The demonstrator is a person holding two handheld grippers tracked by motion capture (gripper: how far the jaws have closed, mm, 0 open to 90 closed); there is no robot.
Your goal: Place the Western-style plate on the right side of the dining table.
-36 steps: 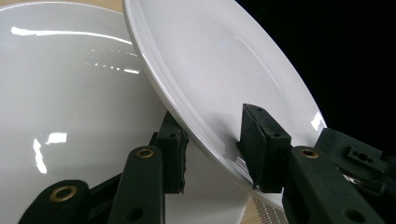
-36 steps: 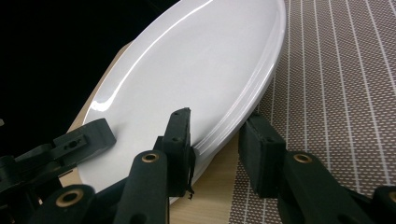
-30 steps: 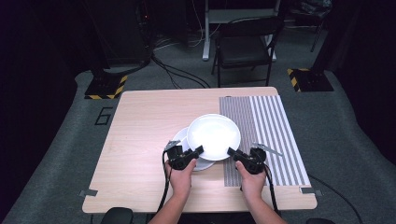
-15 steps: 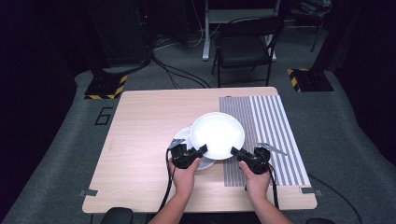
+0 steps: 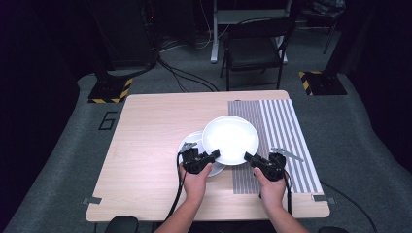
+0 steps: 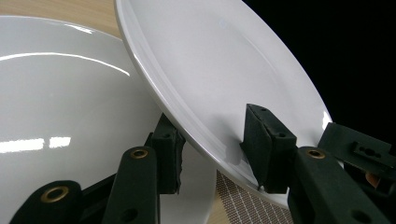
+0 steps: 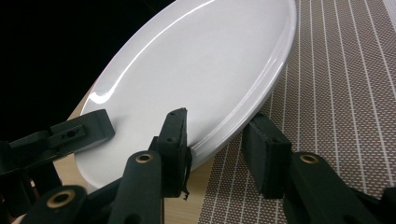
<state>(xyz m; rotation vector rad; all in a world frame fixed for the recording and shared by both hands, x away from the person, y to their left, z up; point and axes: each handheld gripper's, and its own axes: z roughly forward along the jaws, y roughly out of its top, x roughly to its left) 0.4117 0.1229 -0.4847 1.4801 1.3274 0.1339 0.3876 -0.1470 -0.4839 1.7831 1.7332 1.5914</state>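
Note:
I hold a large white plate (image 5: pixel 230 140) tilted above the table, with a gripper on either side of its near rim. My left gripper (image 5: pixel 212 155) is shut on the rim's left part; in the left gripper view its jaws straddle the plate (image 6: pixel 219 70). My right gripper (image 5: pixel 248 158) is shut on the right part, one pad on the plate (image 7: pixel 196 70) and one beneath it. A second white plate (image 5: pixel 190 145) lies on the table under the lifted one, seen large in the left gripper view (image 6: pixel 56 116).
A striped grey placemat (image 5: pixel 286 126) covers the table's right part, beneath the raised plate's right side (image 7: pixel 345 93). A metal utensil (image 5: pixel 286 154) lies on the mat beside my right hand, another (image 5: pixel 189 144) by the lower plate. A chair (image 5: pixel 255 48) stands behind the table.
Both hands and the large plate have shifted a little to the right, so that more of it is over the placemat. The lower plate has stayed put.

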